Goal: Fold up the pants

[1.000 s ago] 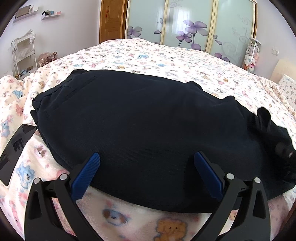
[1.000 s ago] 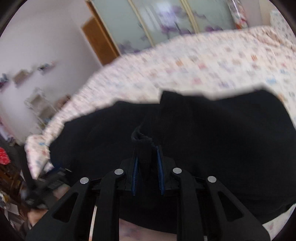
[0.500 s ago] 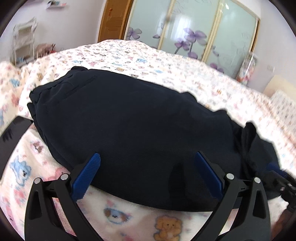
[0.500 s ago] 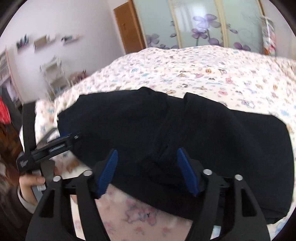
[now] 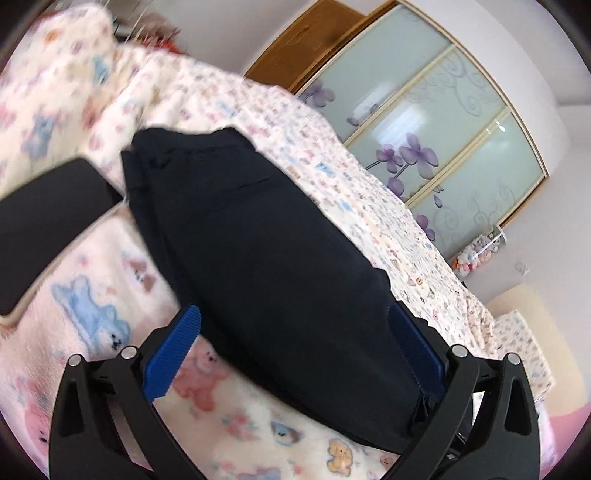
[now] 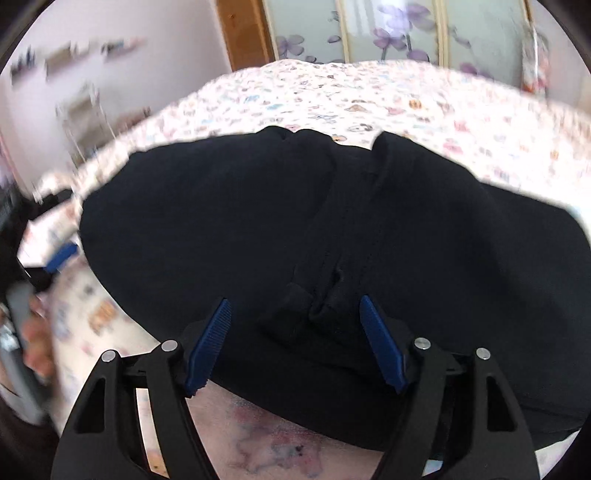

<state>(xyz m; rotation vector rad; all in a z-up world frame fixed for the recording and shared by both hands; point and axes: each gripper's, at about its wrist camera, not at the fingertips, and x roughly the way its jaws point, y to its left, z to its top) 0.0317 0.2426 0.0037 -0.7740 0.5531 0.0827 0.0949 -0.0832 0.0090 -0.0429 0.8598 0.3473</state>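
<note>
Tilted down over the bed's near edge, the right gripper [image 6: 295, 343] stands wide with jaws clear of the bunched cuffs between them, the left gripper [image 5: 291, 354] likewise spread, black pants [image 5: 258, 251] lying lengthwise across the blanket [image 5: 92, 302].

Your left wrist camera sits close above the bed [image 5: 369, 192], looking down along the left hand-held gripper [image 5: 295, 354] and rolled, so the wardrobe [image 5: 436, 122] slants across the upper right of the frame. Your right wrist camera looks more steeply down along the right hand-held gripper [image 6: 295, 339], level, with the wardrobe [image 6: 369, 29] along the top. Both views are near the pants [image 5: 266, 251] [image 6: 258, 229], which fill their centres. Both share the pants, bed and wardrobe; the right view catches the left hand-held gripper at its left edge.
</note>
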